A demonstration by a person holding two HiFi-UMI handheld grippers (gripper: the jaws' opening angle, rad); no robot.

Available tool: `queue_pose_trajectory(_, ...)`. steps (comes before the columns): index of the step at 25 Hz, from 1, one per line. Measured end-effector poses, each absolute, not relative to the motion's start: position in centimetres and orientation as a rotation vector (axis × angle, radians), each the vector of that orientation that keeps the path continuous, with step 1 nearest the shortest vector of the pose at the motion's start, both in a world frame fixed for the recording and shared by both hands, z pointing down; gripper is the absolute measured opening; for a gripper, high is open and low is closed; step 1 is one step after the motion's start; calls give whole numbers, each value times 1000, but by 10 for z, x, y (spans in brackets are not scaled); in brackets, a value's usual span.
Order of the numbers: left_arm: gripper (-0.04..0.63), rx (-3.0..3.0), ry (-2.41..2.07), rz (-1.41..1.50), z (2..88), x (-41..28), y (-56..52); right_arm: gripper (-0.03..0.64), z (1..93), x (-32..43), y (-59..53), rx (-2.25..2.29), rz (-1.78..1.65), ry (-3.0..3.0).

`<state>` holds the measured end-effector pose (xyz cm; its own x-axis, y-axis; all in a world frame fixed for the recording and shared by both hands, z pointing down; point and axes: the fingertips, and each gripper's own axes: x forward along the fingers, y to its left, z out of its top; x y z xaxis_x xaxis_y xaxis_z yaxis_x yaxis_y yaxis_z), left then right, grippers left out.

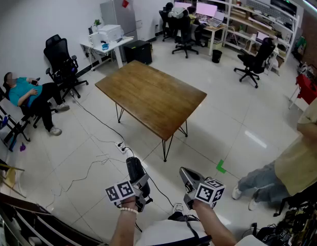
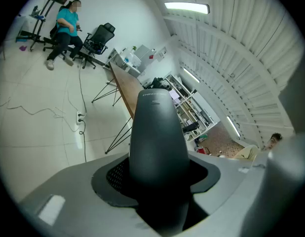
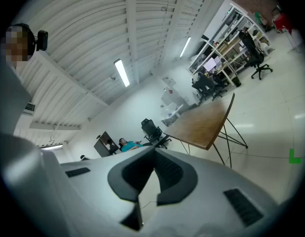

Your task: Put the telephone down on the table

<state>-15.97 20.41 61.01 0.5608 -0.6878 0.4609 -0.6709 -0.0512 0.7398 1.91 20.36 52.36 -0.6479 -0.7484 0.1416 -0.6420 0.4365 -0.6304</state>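
Note:
A black telephone handset sticks forward out of my left gripper, which is shut on its lower part. In the left gripper view the telephone rises between the grey jaws and hides much of the room. My right gripper is beside it, shut with nothing between its jaws; in the right gripper view the pads meet at the tips. Both grippers hang over the floor, well short of the bare wooden table on black hairpin legs. The table also shows ahead in both gripper views.
A power strip with cables lies on the floor before the table. A person sits on a chair at the left beside a black office chair. Another person stands at the right. A white desk with a printer is behind the table.

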Motion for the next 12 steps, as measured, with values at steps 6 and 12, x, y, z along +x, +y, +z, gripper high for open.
queue_pose_trajectory(6, 279, 1743, -1147, -34, 605, -140, 187, 2, 521, 39, 184, -1210, -1009, 2522)
queue_pose_trajectory(12, 279, 1748, -1170, -39, 601, -125, 164, 2, 517, 57, 160, -1178, -997, 2528)
